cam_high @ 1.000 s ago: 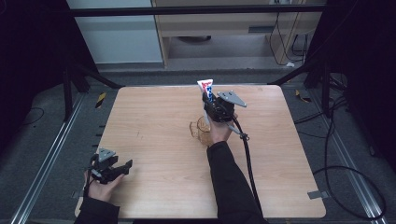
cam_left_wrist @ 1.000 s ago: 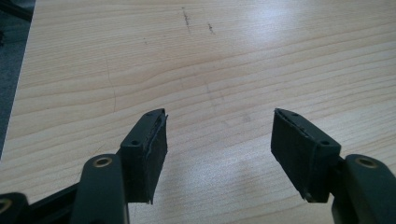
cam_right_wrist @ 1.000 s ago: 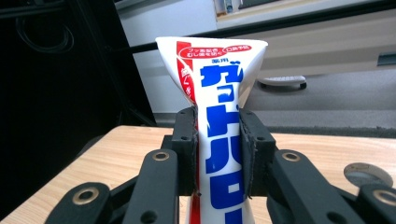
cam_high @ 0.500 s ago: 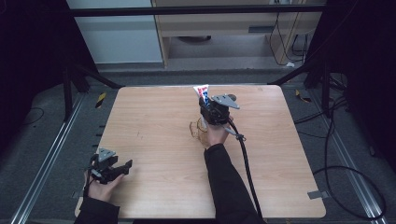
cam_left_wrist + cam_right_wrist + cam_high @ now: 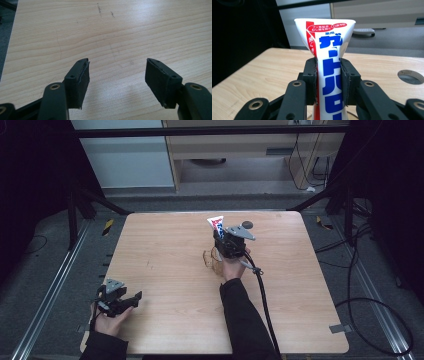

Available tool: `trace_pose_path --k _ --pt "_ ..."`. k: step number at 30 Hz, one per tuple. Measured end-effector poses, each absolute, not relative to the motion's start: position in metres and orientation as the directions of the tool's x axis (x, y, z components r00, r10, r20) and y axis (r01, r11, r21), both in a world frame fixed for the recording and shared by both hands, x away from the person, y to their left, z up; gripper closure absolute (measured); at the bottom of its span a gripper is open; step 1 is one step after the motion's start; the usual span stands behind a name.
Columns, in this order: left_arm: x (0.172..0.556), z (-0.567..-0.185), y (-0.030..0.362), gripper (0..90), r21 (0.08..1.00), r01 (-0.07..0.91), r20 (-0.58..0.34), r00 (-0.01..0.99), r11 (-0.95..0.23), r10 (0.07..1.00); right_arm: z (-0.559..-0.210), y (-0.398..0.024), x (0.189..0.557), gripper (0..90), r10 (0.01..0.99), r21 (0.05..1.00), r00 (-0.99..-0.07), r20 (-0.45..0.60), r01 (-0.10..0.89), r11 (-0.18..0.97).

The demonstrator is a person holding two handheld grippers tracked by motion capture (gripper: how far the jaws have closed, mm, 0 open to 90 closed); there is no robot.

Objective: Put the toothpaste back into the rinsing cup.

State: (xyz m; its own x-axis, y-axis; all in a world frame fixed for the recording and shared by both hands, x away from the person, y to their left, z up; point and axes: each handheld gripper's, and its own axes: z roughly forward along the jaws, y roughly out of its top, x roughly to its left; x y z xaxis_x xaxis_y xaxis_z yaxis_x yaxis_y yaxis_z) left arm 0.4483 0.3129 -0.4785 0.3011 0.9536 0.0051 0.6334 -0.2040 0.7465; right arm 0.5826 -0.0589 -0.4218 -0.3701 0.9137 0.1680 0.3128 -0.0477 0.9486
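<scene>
Right gripper (image 5: pixel 329 82) clamps toothpaste tube (image 5: pixel 329 65), cap end hidden; left gripper (image 5: pixel 117 77) spread, empty

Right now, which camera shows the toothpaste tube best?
The right gripper view: the tube stands upright, large and sharp, its blue and red lettering readable, clamped between the right hand-held gripper. The high view shows the tube as a small white tip above that gripper. The left gripper view looks at bare table.
</scene>
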Motion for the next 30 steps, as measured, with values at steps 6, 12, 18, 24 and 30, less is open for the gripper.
trace_pose_path --k 6,12,18,24,30 --pt "0.448 -0.479 0.313 35.2 0.746 0.634 0.005 0.302 -0.204 0.953 -0.425 -0.062 0.576 69.2 0.911 0.947 -0.374 0.173 0.316 -0.05" --pt "0.448 -0.479 0.312 35.1 0.745 0.634 0.007 0.304 -0.208 0.953 -0.429 -0.062 0.565 68.2 0.917 0.947 -0.379 0.122 0.322 0.006" --pt "0.448 -0.479 0.311 35.2 0.743 0.636 0.007 0.304 -0.209 0.953 -0.437 -0.064 0.557 67.2 0.922 0.938 -0.377 0.092 0.343 0.046" --pt "0.449 -0.48 0.31 35.2 0.741 0.636 0.01 0.309 -0.214 0.951 -0.44 -0.07 0.553 62.4 0.923 0.925 -0.373 0.096 0.376 0.056" --pt "0.449 -0.48 0.31 35.2 0.74 0.637 0.01 0.309 -0.215 0.951 -0.425 -0.074 0.543 45.2 0.909 0.946 -0.409 0.086 0.32 0.054"
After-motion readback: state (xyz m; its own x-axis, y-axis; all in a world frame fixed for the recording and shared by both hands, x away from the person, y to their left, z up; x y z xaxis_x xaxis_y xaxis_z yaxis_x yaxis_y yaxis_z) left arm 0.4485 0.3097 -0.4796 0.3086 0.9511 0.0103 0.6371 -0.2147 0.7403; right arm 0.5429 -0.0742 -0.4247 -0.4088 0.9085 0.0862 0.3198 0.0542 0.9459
